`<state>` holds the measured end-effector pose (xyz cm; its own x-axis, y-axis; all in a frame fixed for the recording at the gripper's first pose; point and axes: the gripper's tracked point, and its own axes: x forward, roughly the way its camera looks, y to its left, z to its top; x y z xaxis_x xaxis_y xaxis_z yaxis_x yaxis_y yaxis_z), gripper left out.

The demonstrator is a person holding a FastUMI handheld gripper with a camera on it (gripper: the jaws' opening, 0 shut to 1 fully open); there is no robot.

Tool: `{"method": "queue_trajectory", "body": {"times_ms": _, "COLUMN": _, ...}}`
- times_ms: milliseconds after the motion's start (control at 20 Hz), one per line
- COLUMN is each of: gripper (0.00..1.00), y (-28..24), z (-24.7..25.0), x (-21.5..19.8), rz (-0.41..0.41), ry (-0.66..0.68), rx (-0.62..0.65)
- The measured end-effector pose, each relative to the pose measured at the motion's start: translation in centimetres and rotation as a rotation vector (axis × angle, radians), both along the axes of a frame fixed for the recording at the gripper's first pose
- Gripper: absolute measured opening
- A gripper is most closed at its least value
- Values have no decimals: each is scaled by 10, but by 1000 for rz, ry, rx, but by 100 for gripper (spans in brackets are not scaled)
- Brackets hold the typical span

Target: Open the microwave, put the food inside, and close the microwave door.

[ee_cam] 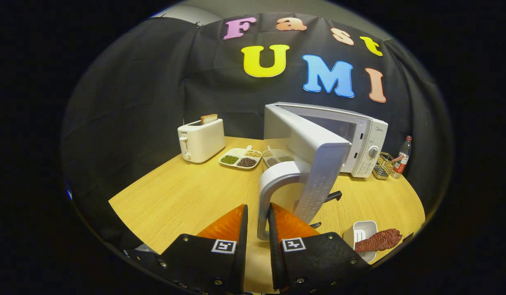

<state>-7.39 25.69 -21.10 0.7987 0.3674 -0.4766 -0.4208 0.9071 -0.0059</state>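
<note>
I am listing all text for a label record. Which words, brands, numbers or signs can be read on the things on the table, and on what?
None can be read.
Toaster: small front mark, blurred.
Microwave: brand mark and panel print, too small.
Bottle: label too small.
Tongs, either side of the door handle: square code markers, no words.

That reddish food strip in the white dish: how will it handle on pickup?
The reddish strip overhangs the white dish without drooping, so probably stiff. It looks thin, likely light. It lies loose, so a nudge may slide it off. The hand-held gripper brackets the microwave door handle, away from it.
</note>
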Motion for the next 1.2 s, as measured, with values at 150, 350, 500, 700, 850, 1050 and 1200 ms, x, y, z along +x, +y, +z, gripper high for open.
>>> {"method": "queue_trajectory", "body": {"times_ms": 150, "gripper": 27, "y": 32, "z": 5, "x": -31, "rz": 152, "ry": 31, "rx": 81}}
{"method": "queue_trajectory", "body": {"times_ms": 350, "gripper": 27, "y": 35, "z": 32, "x": -52, "rz": 267, "ry": 18, "rx": 165}}
{"method": "queue_trajectory", "body": {"times_ms": 500, "gripper": 26, "y": 4, "z": 54, "x": -38, "rz": 217, "ry": -21, "rx": 188}}
{"method": "queue_trajectory", "body": {"times_ms": 700, "gripper": 28, "y": -56, "z": 77, "x": -10, "rz": 96, "ry": -84, "rx": 205}}
{"method": "queue_trajectory", "body": {"times_ms": 850, "gripper": 75, "y": -106, "z": 75, "x": 6, "rz": 16, "ry": -126, "rx": 163}}
{"method": "queue_trajectory", "body": {"times_ms": 1050, "gripper": 96, "y": -173, "z": 62, "x": 13, "rz": -111, "ry": -123, "rx": 135}}
{"method": "queue_trajectory", "body": {"times_ms": 1200, "gripper": 96, "y": -214, "z": 52, "x": 13, "rz": -188, "ry": -112, "rx": 125}}
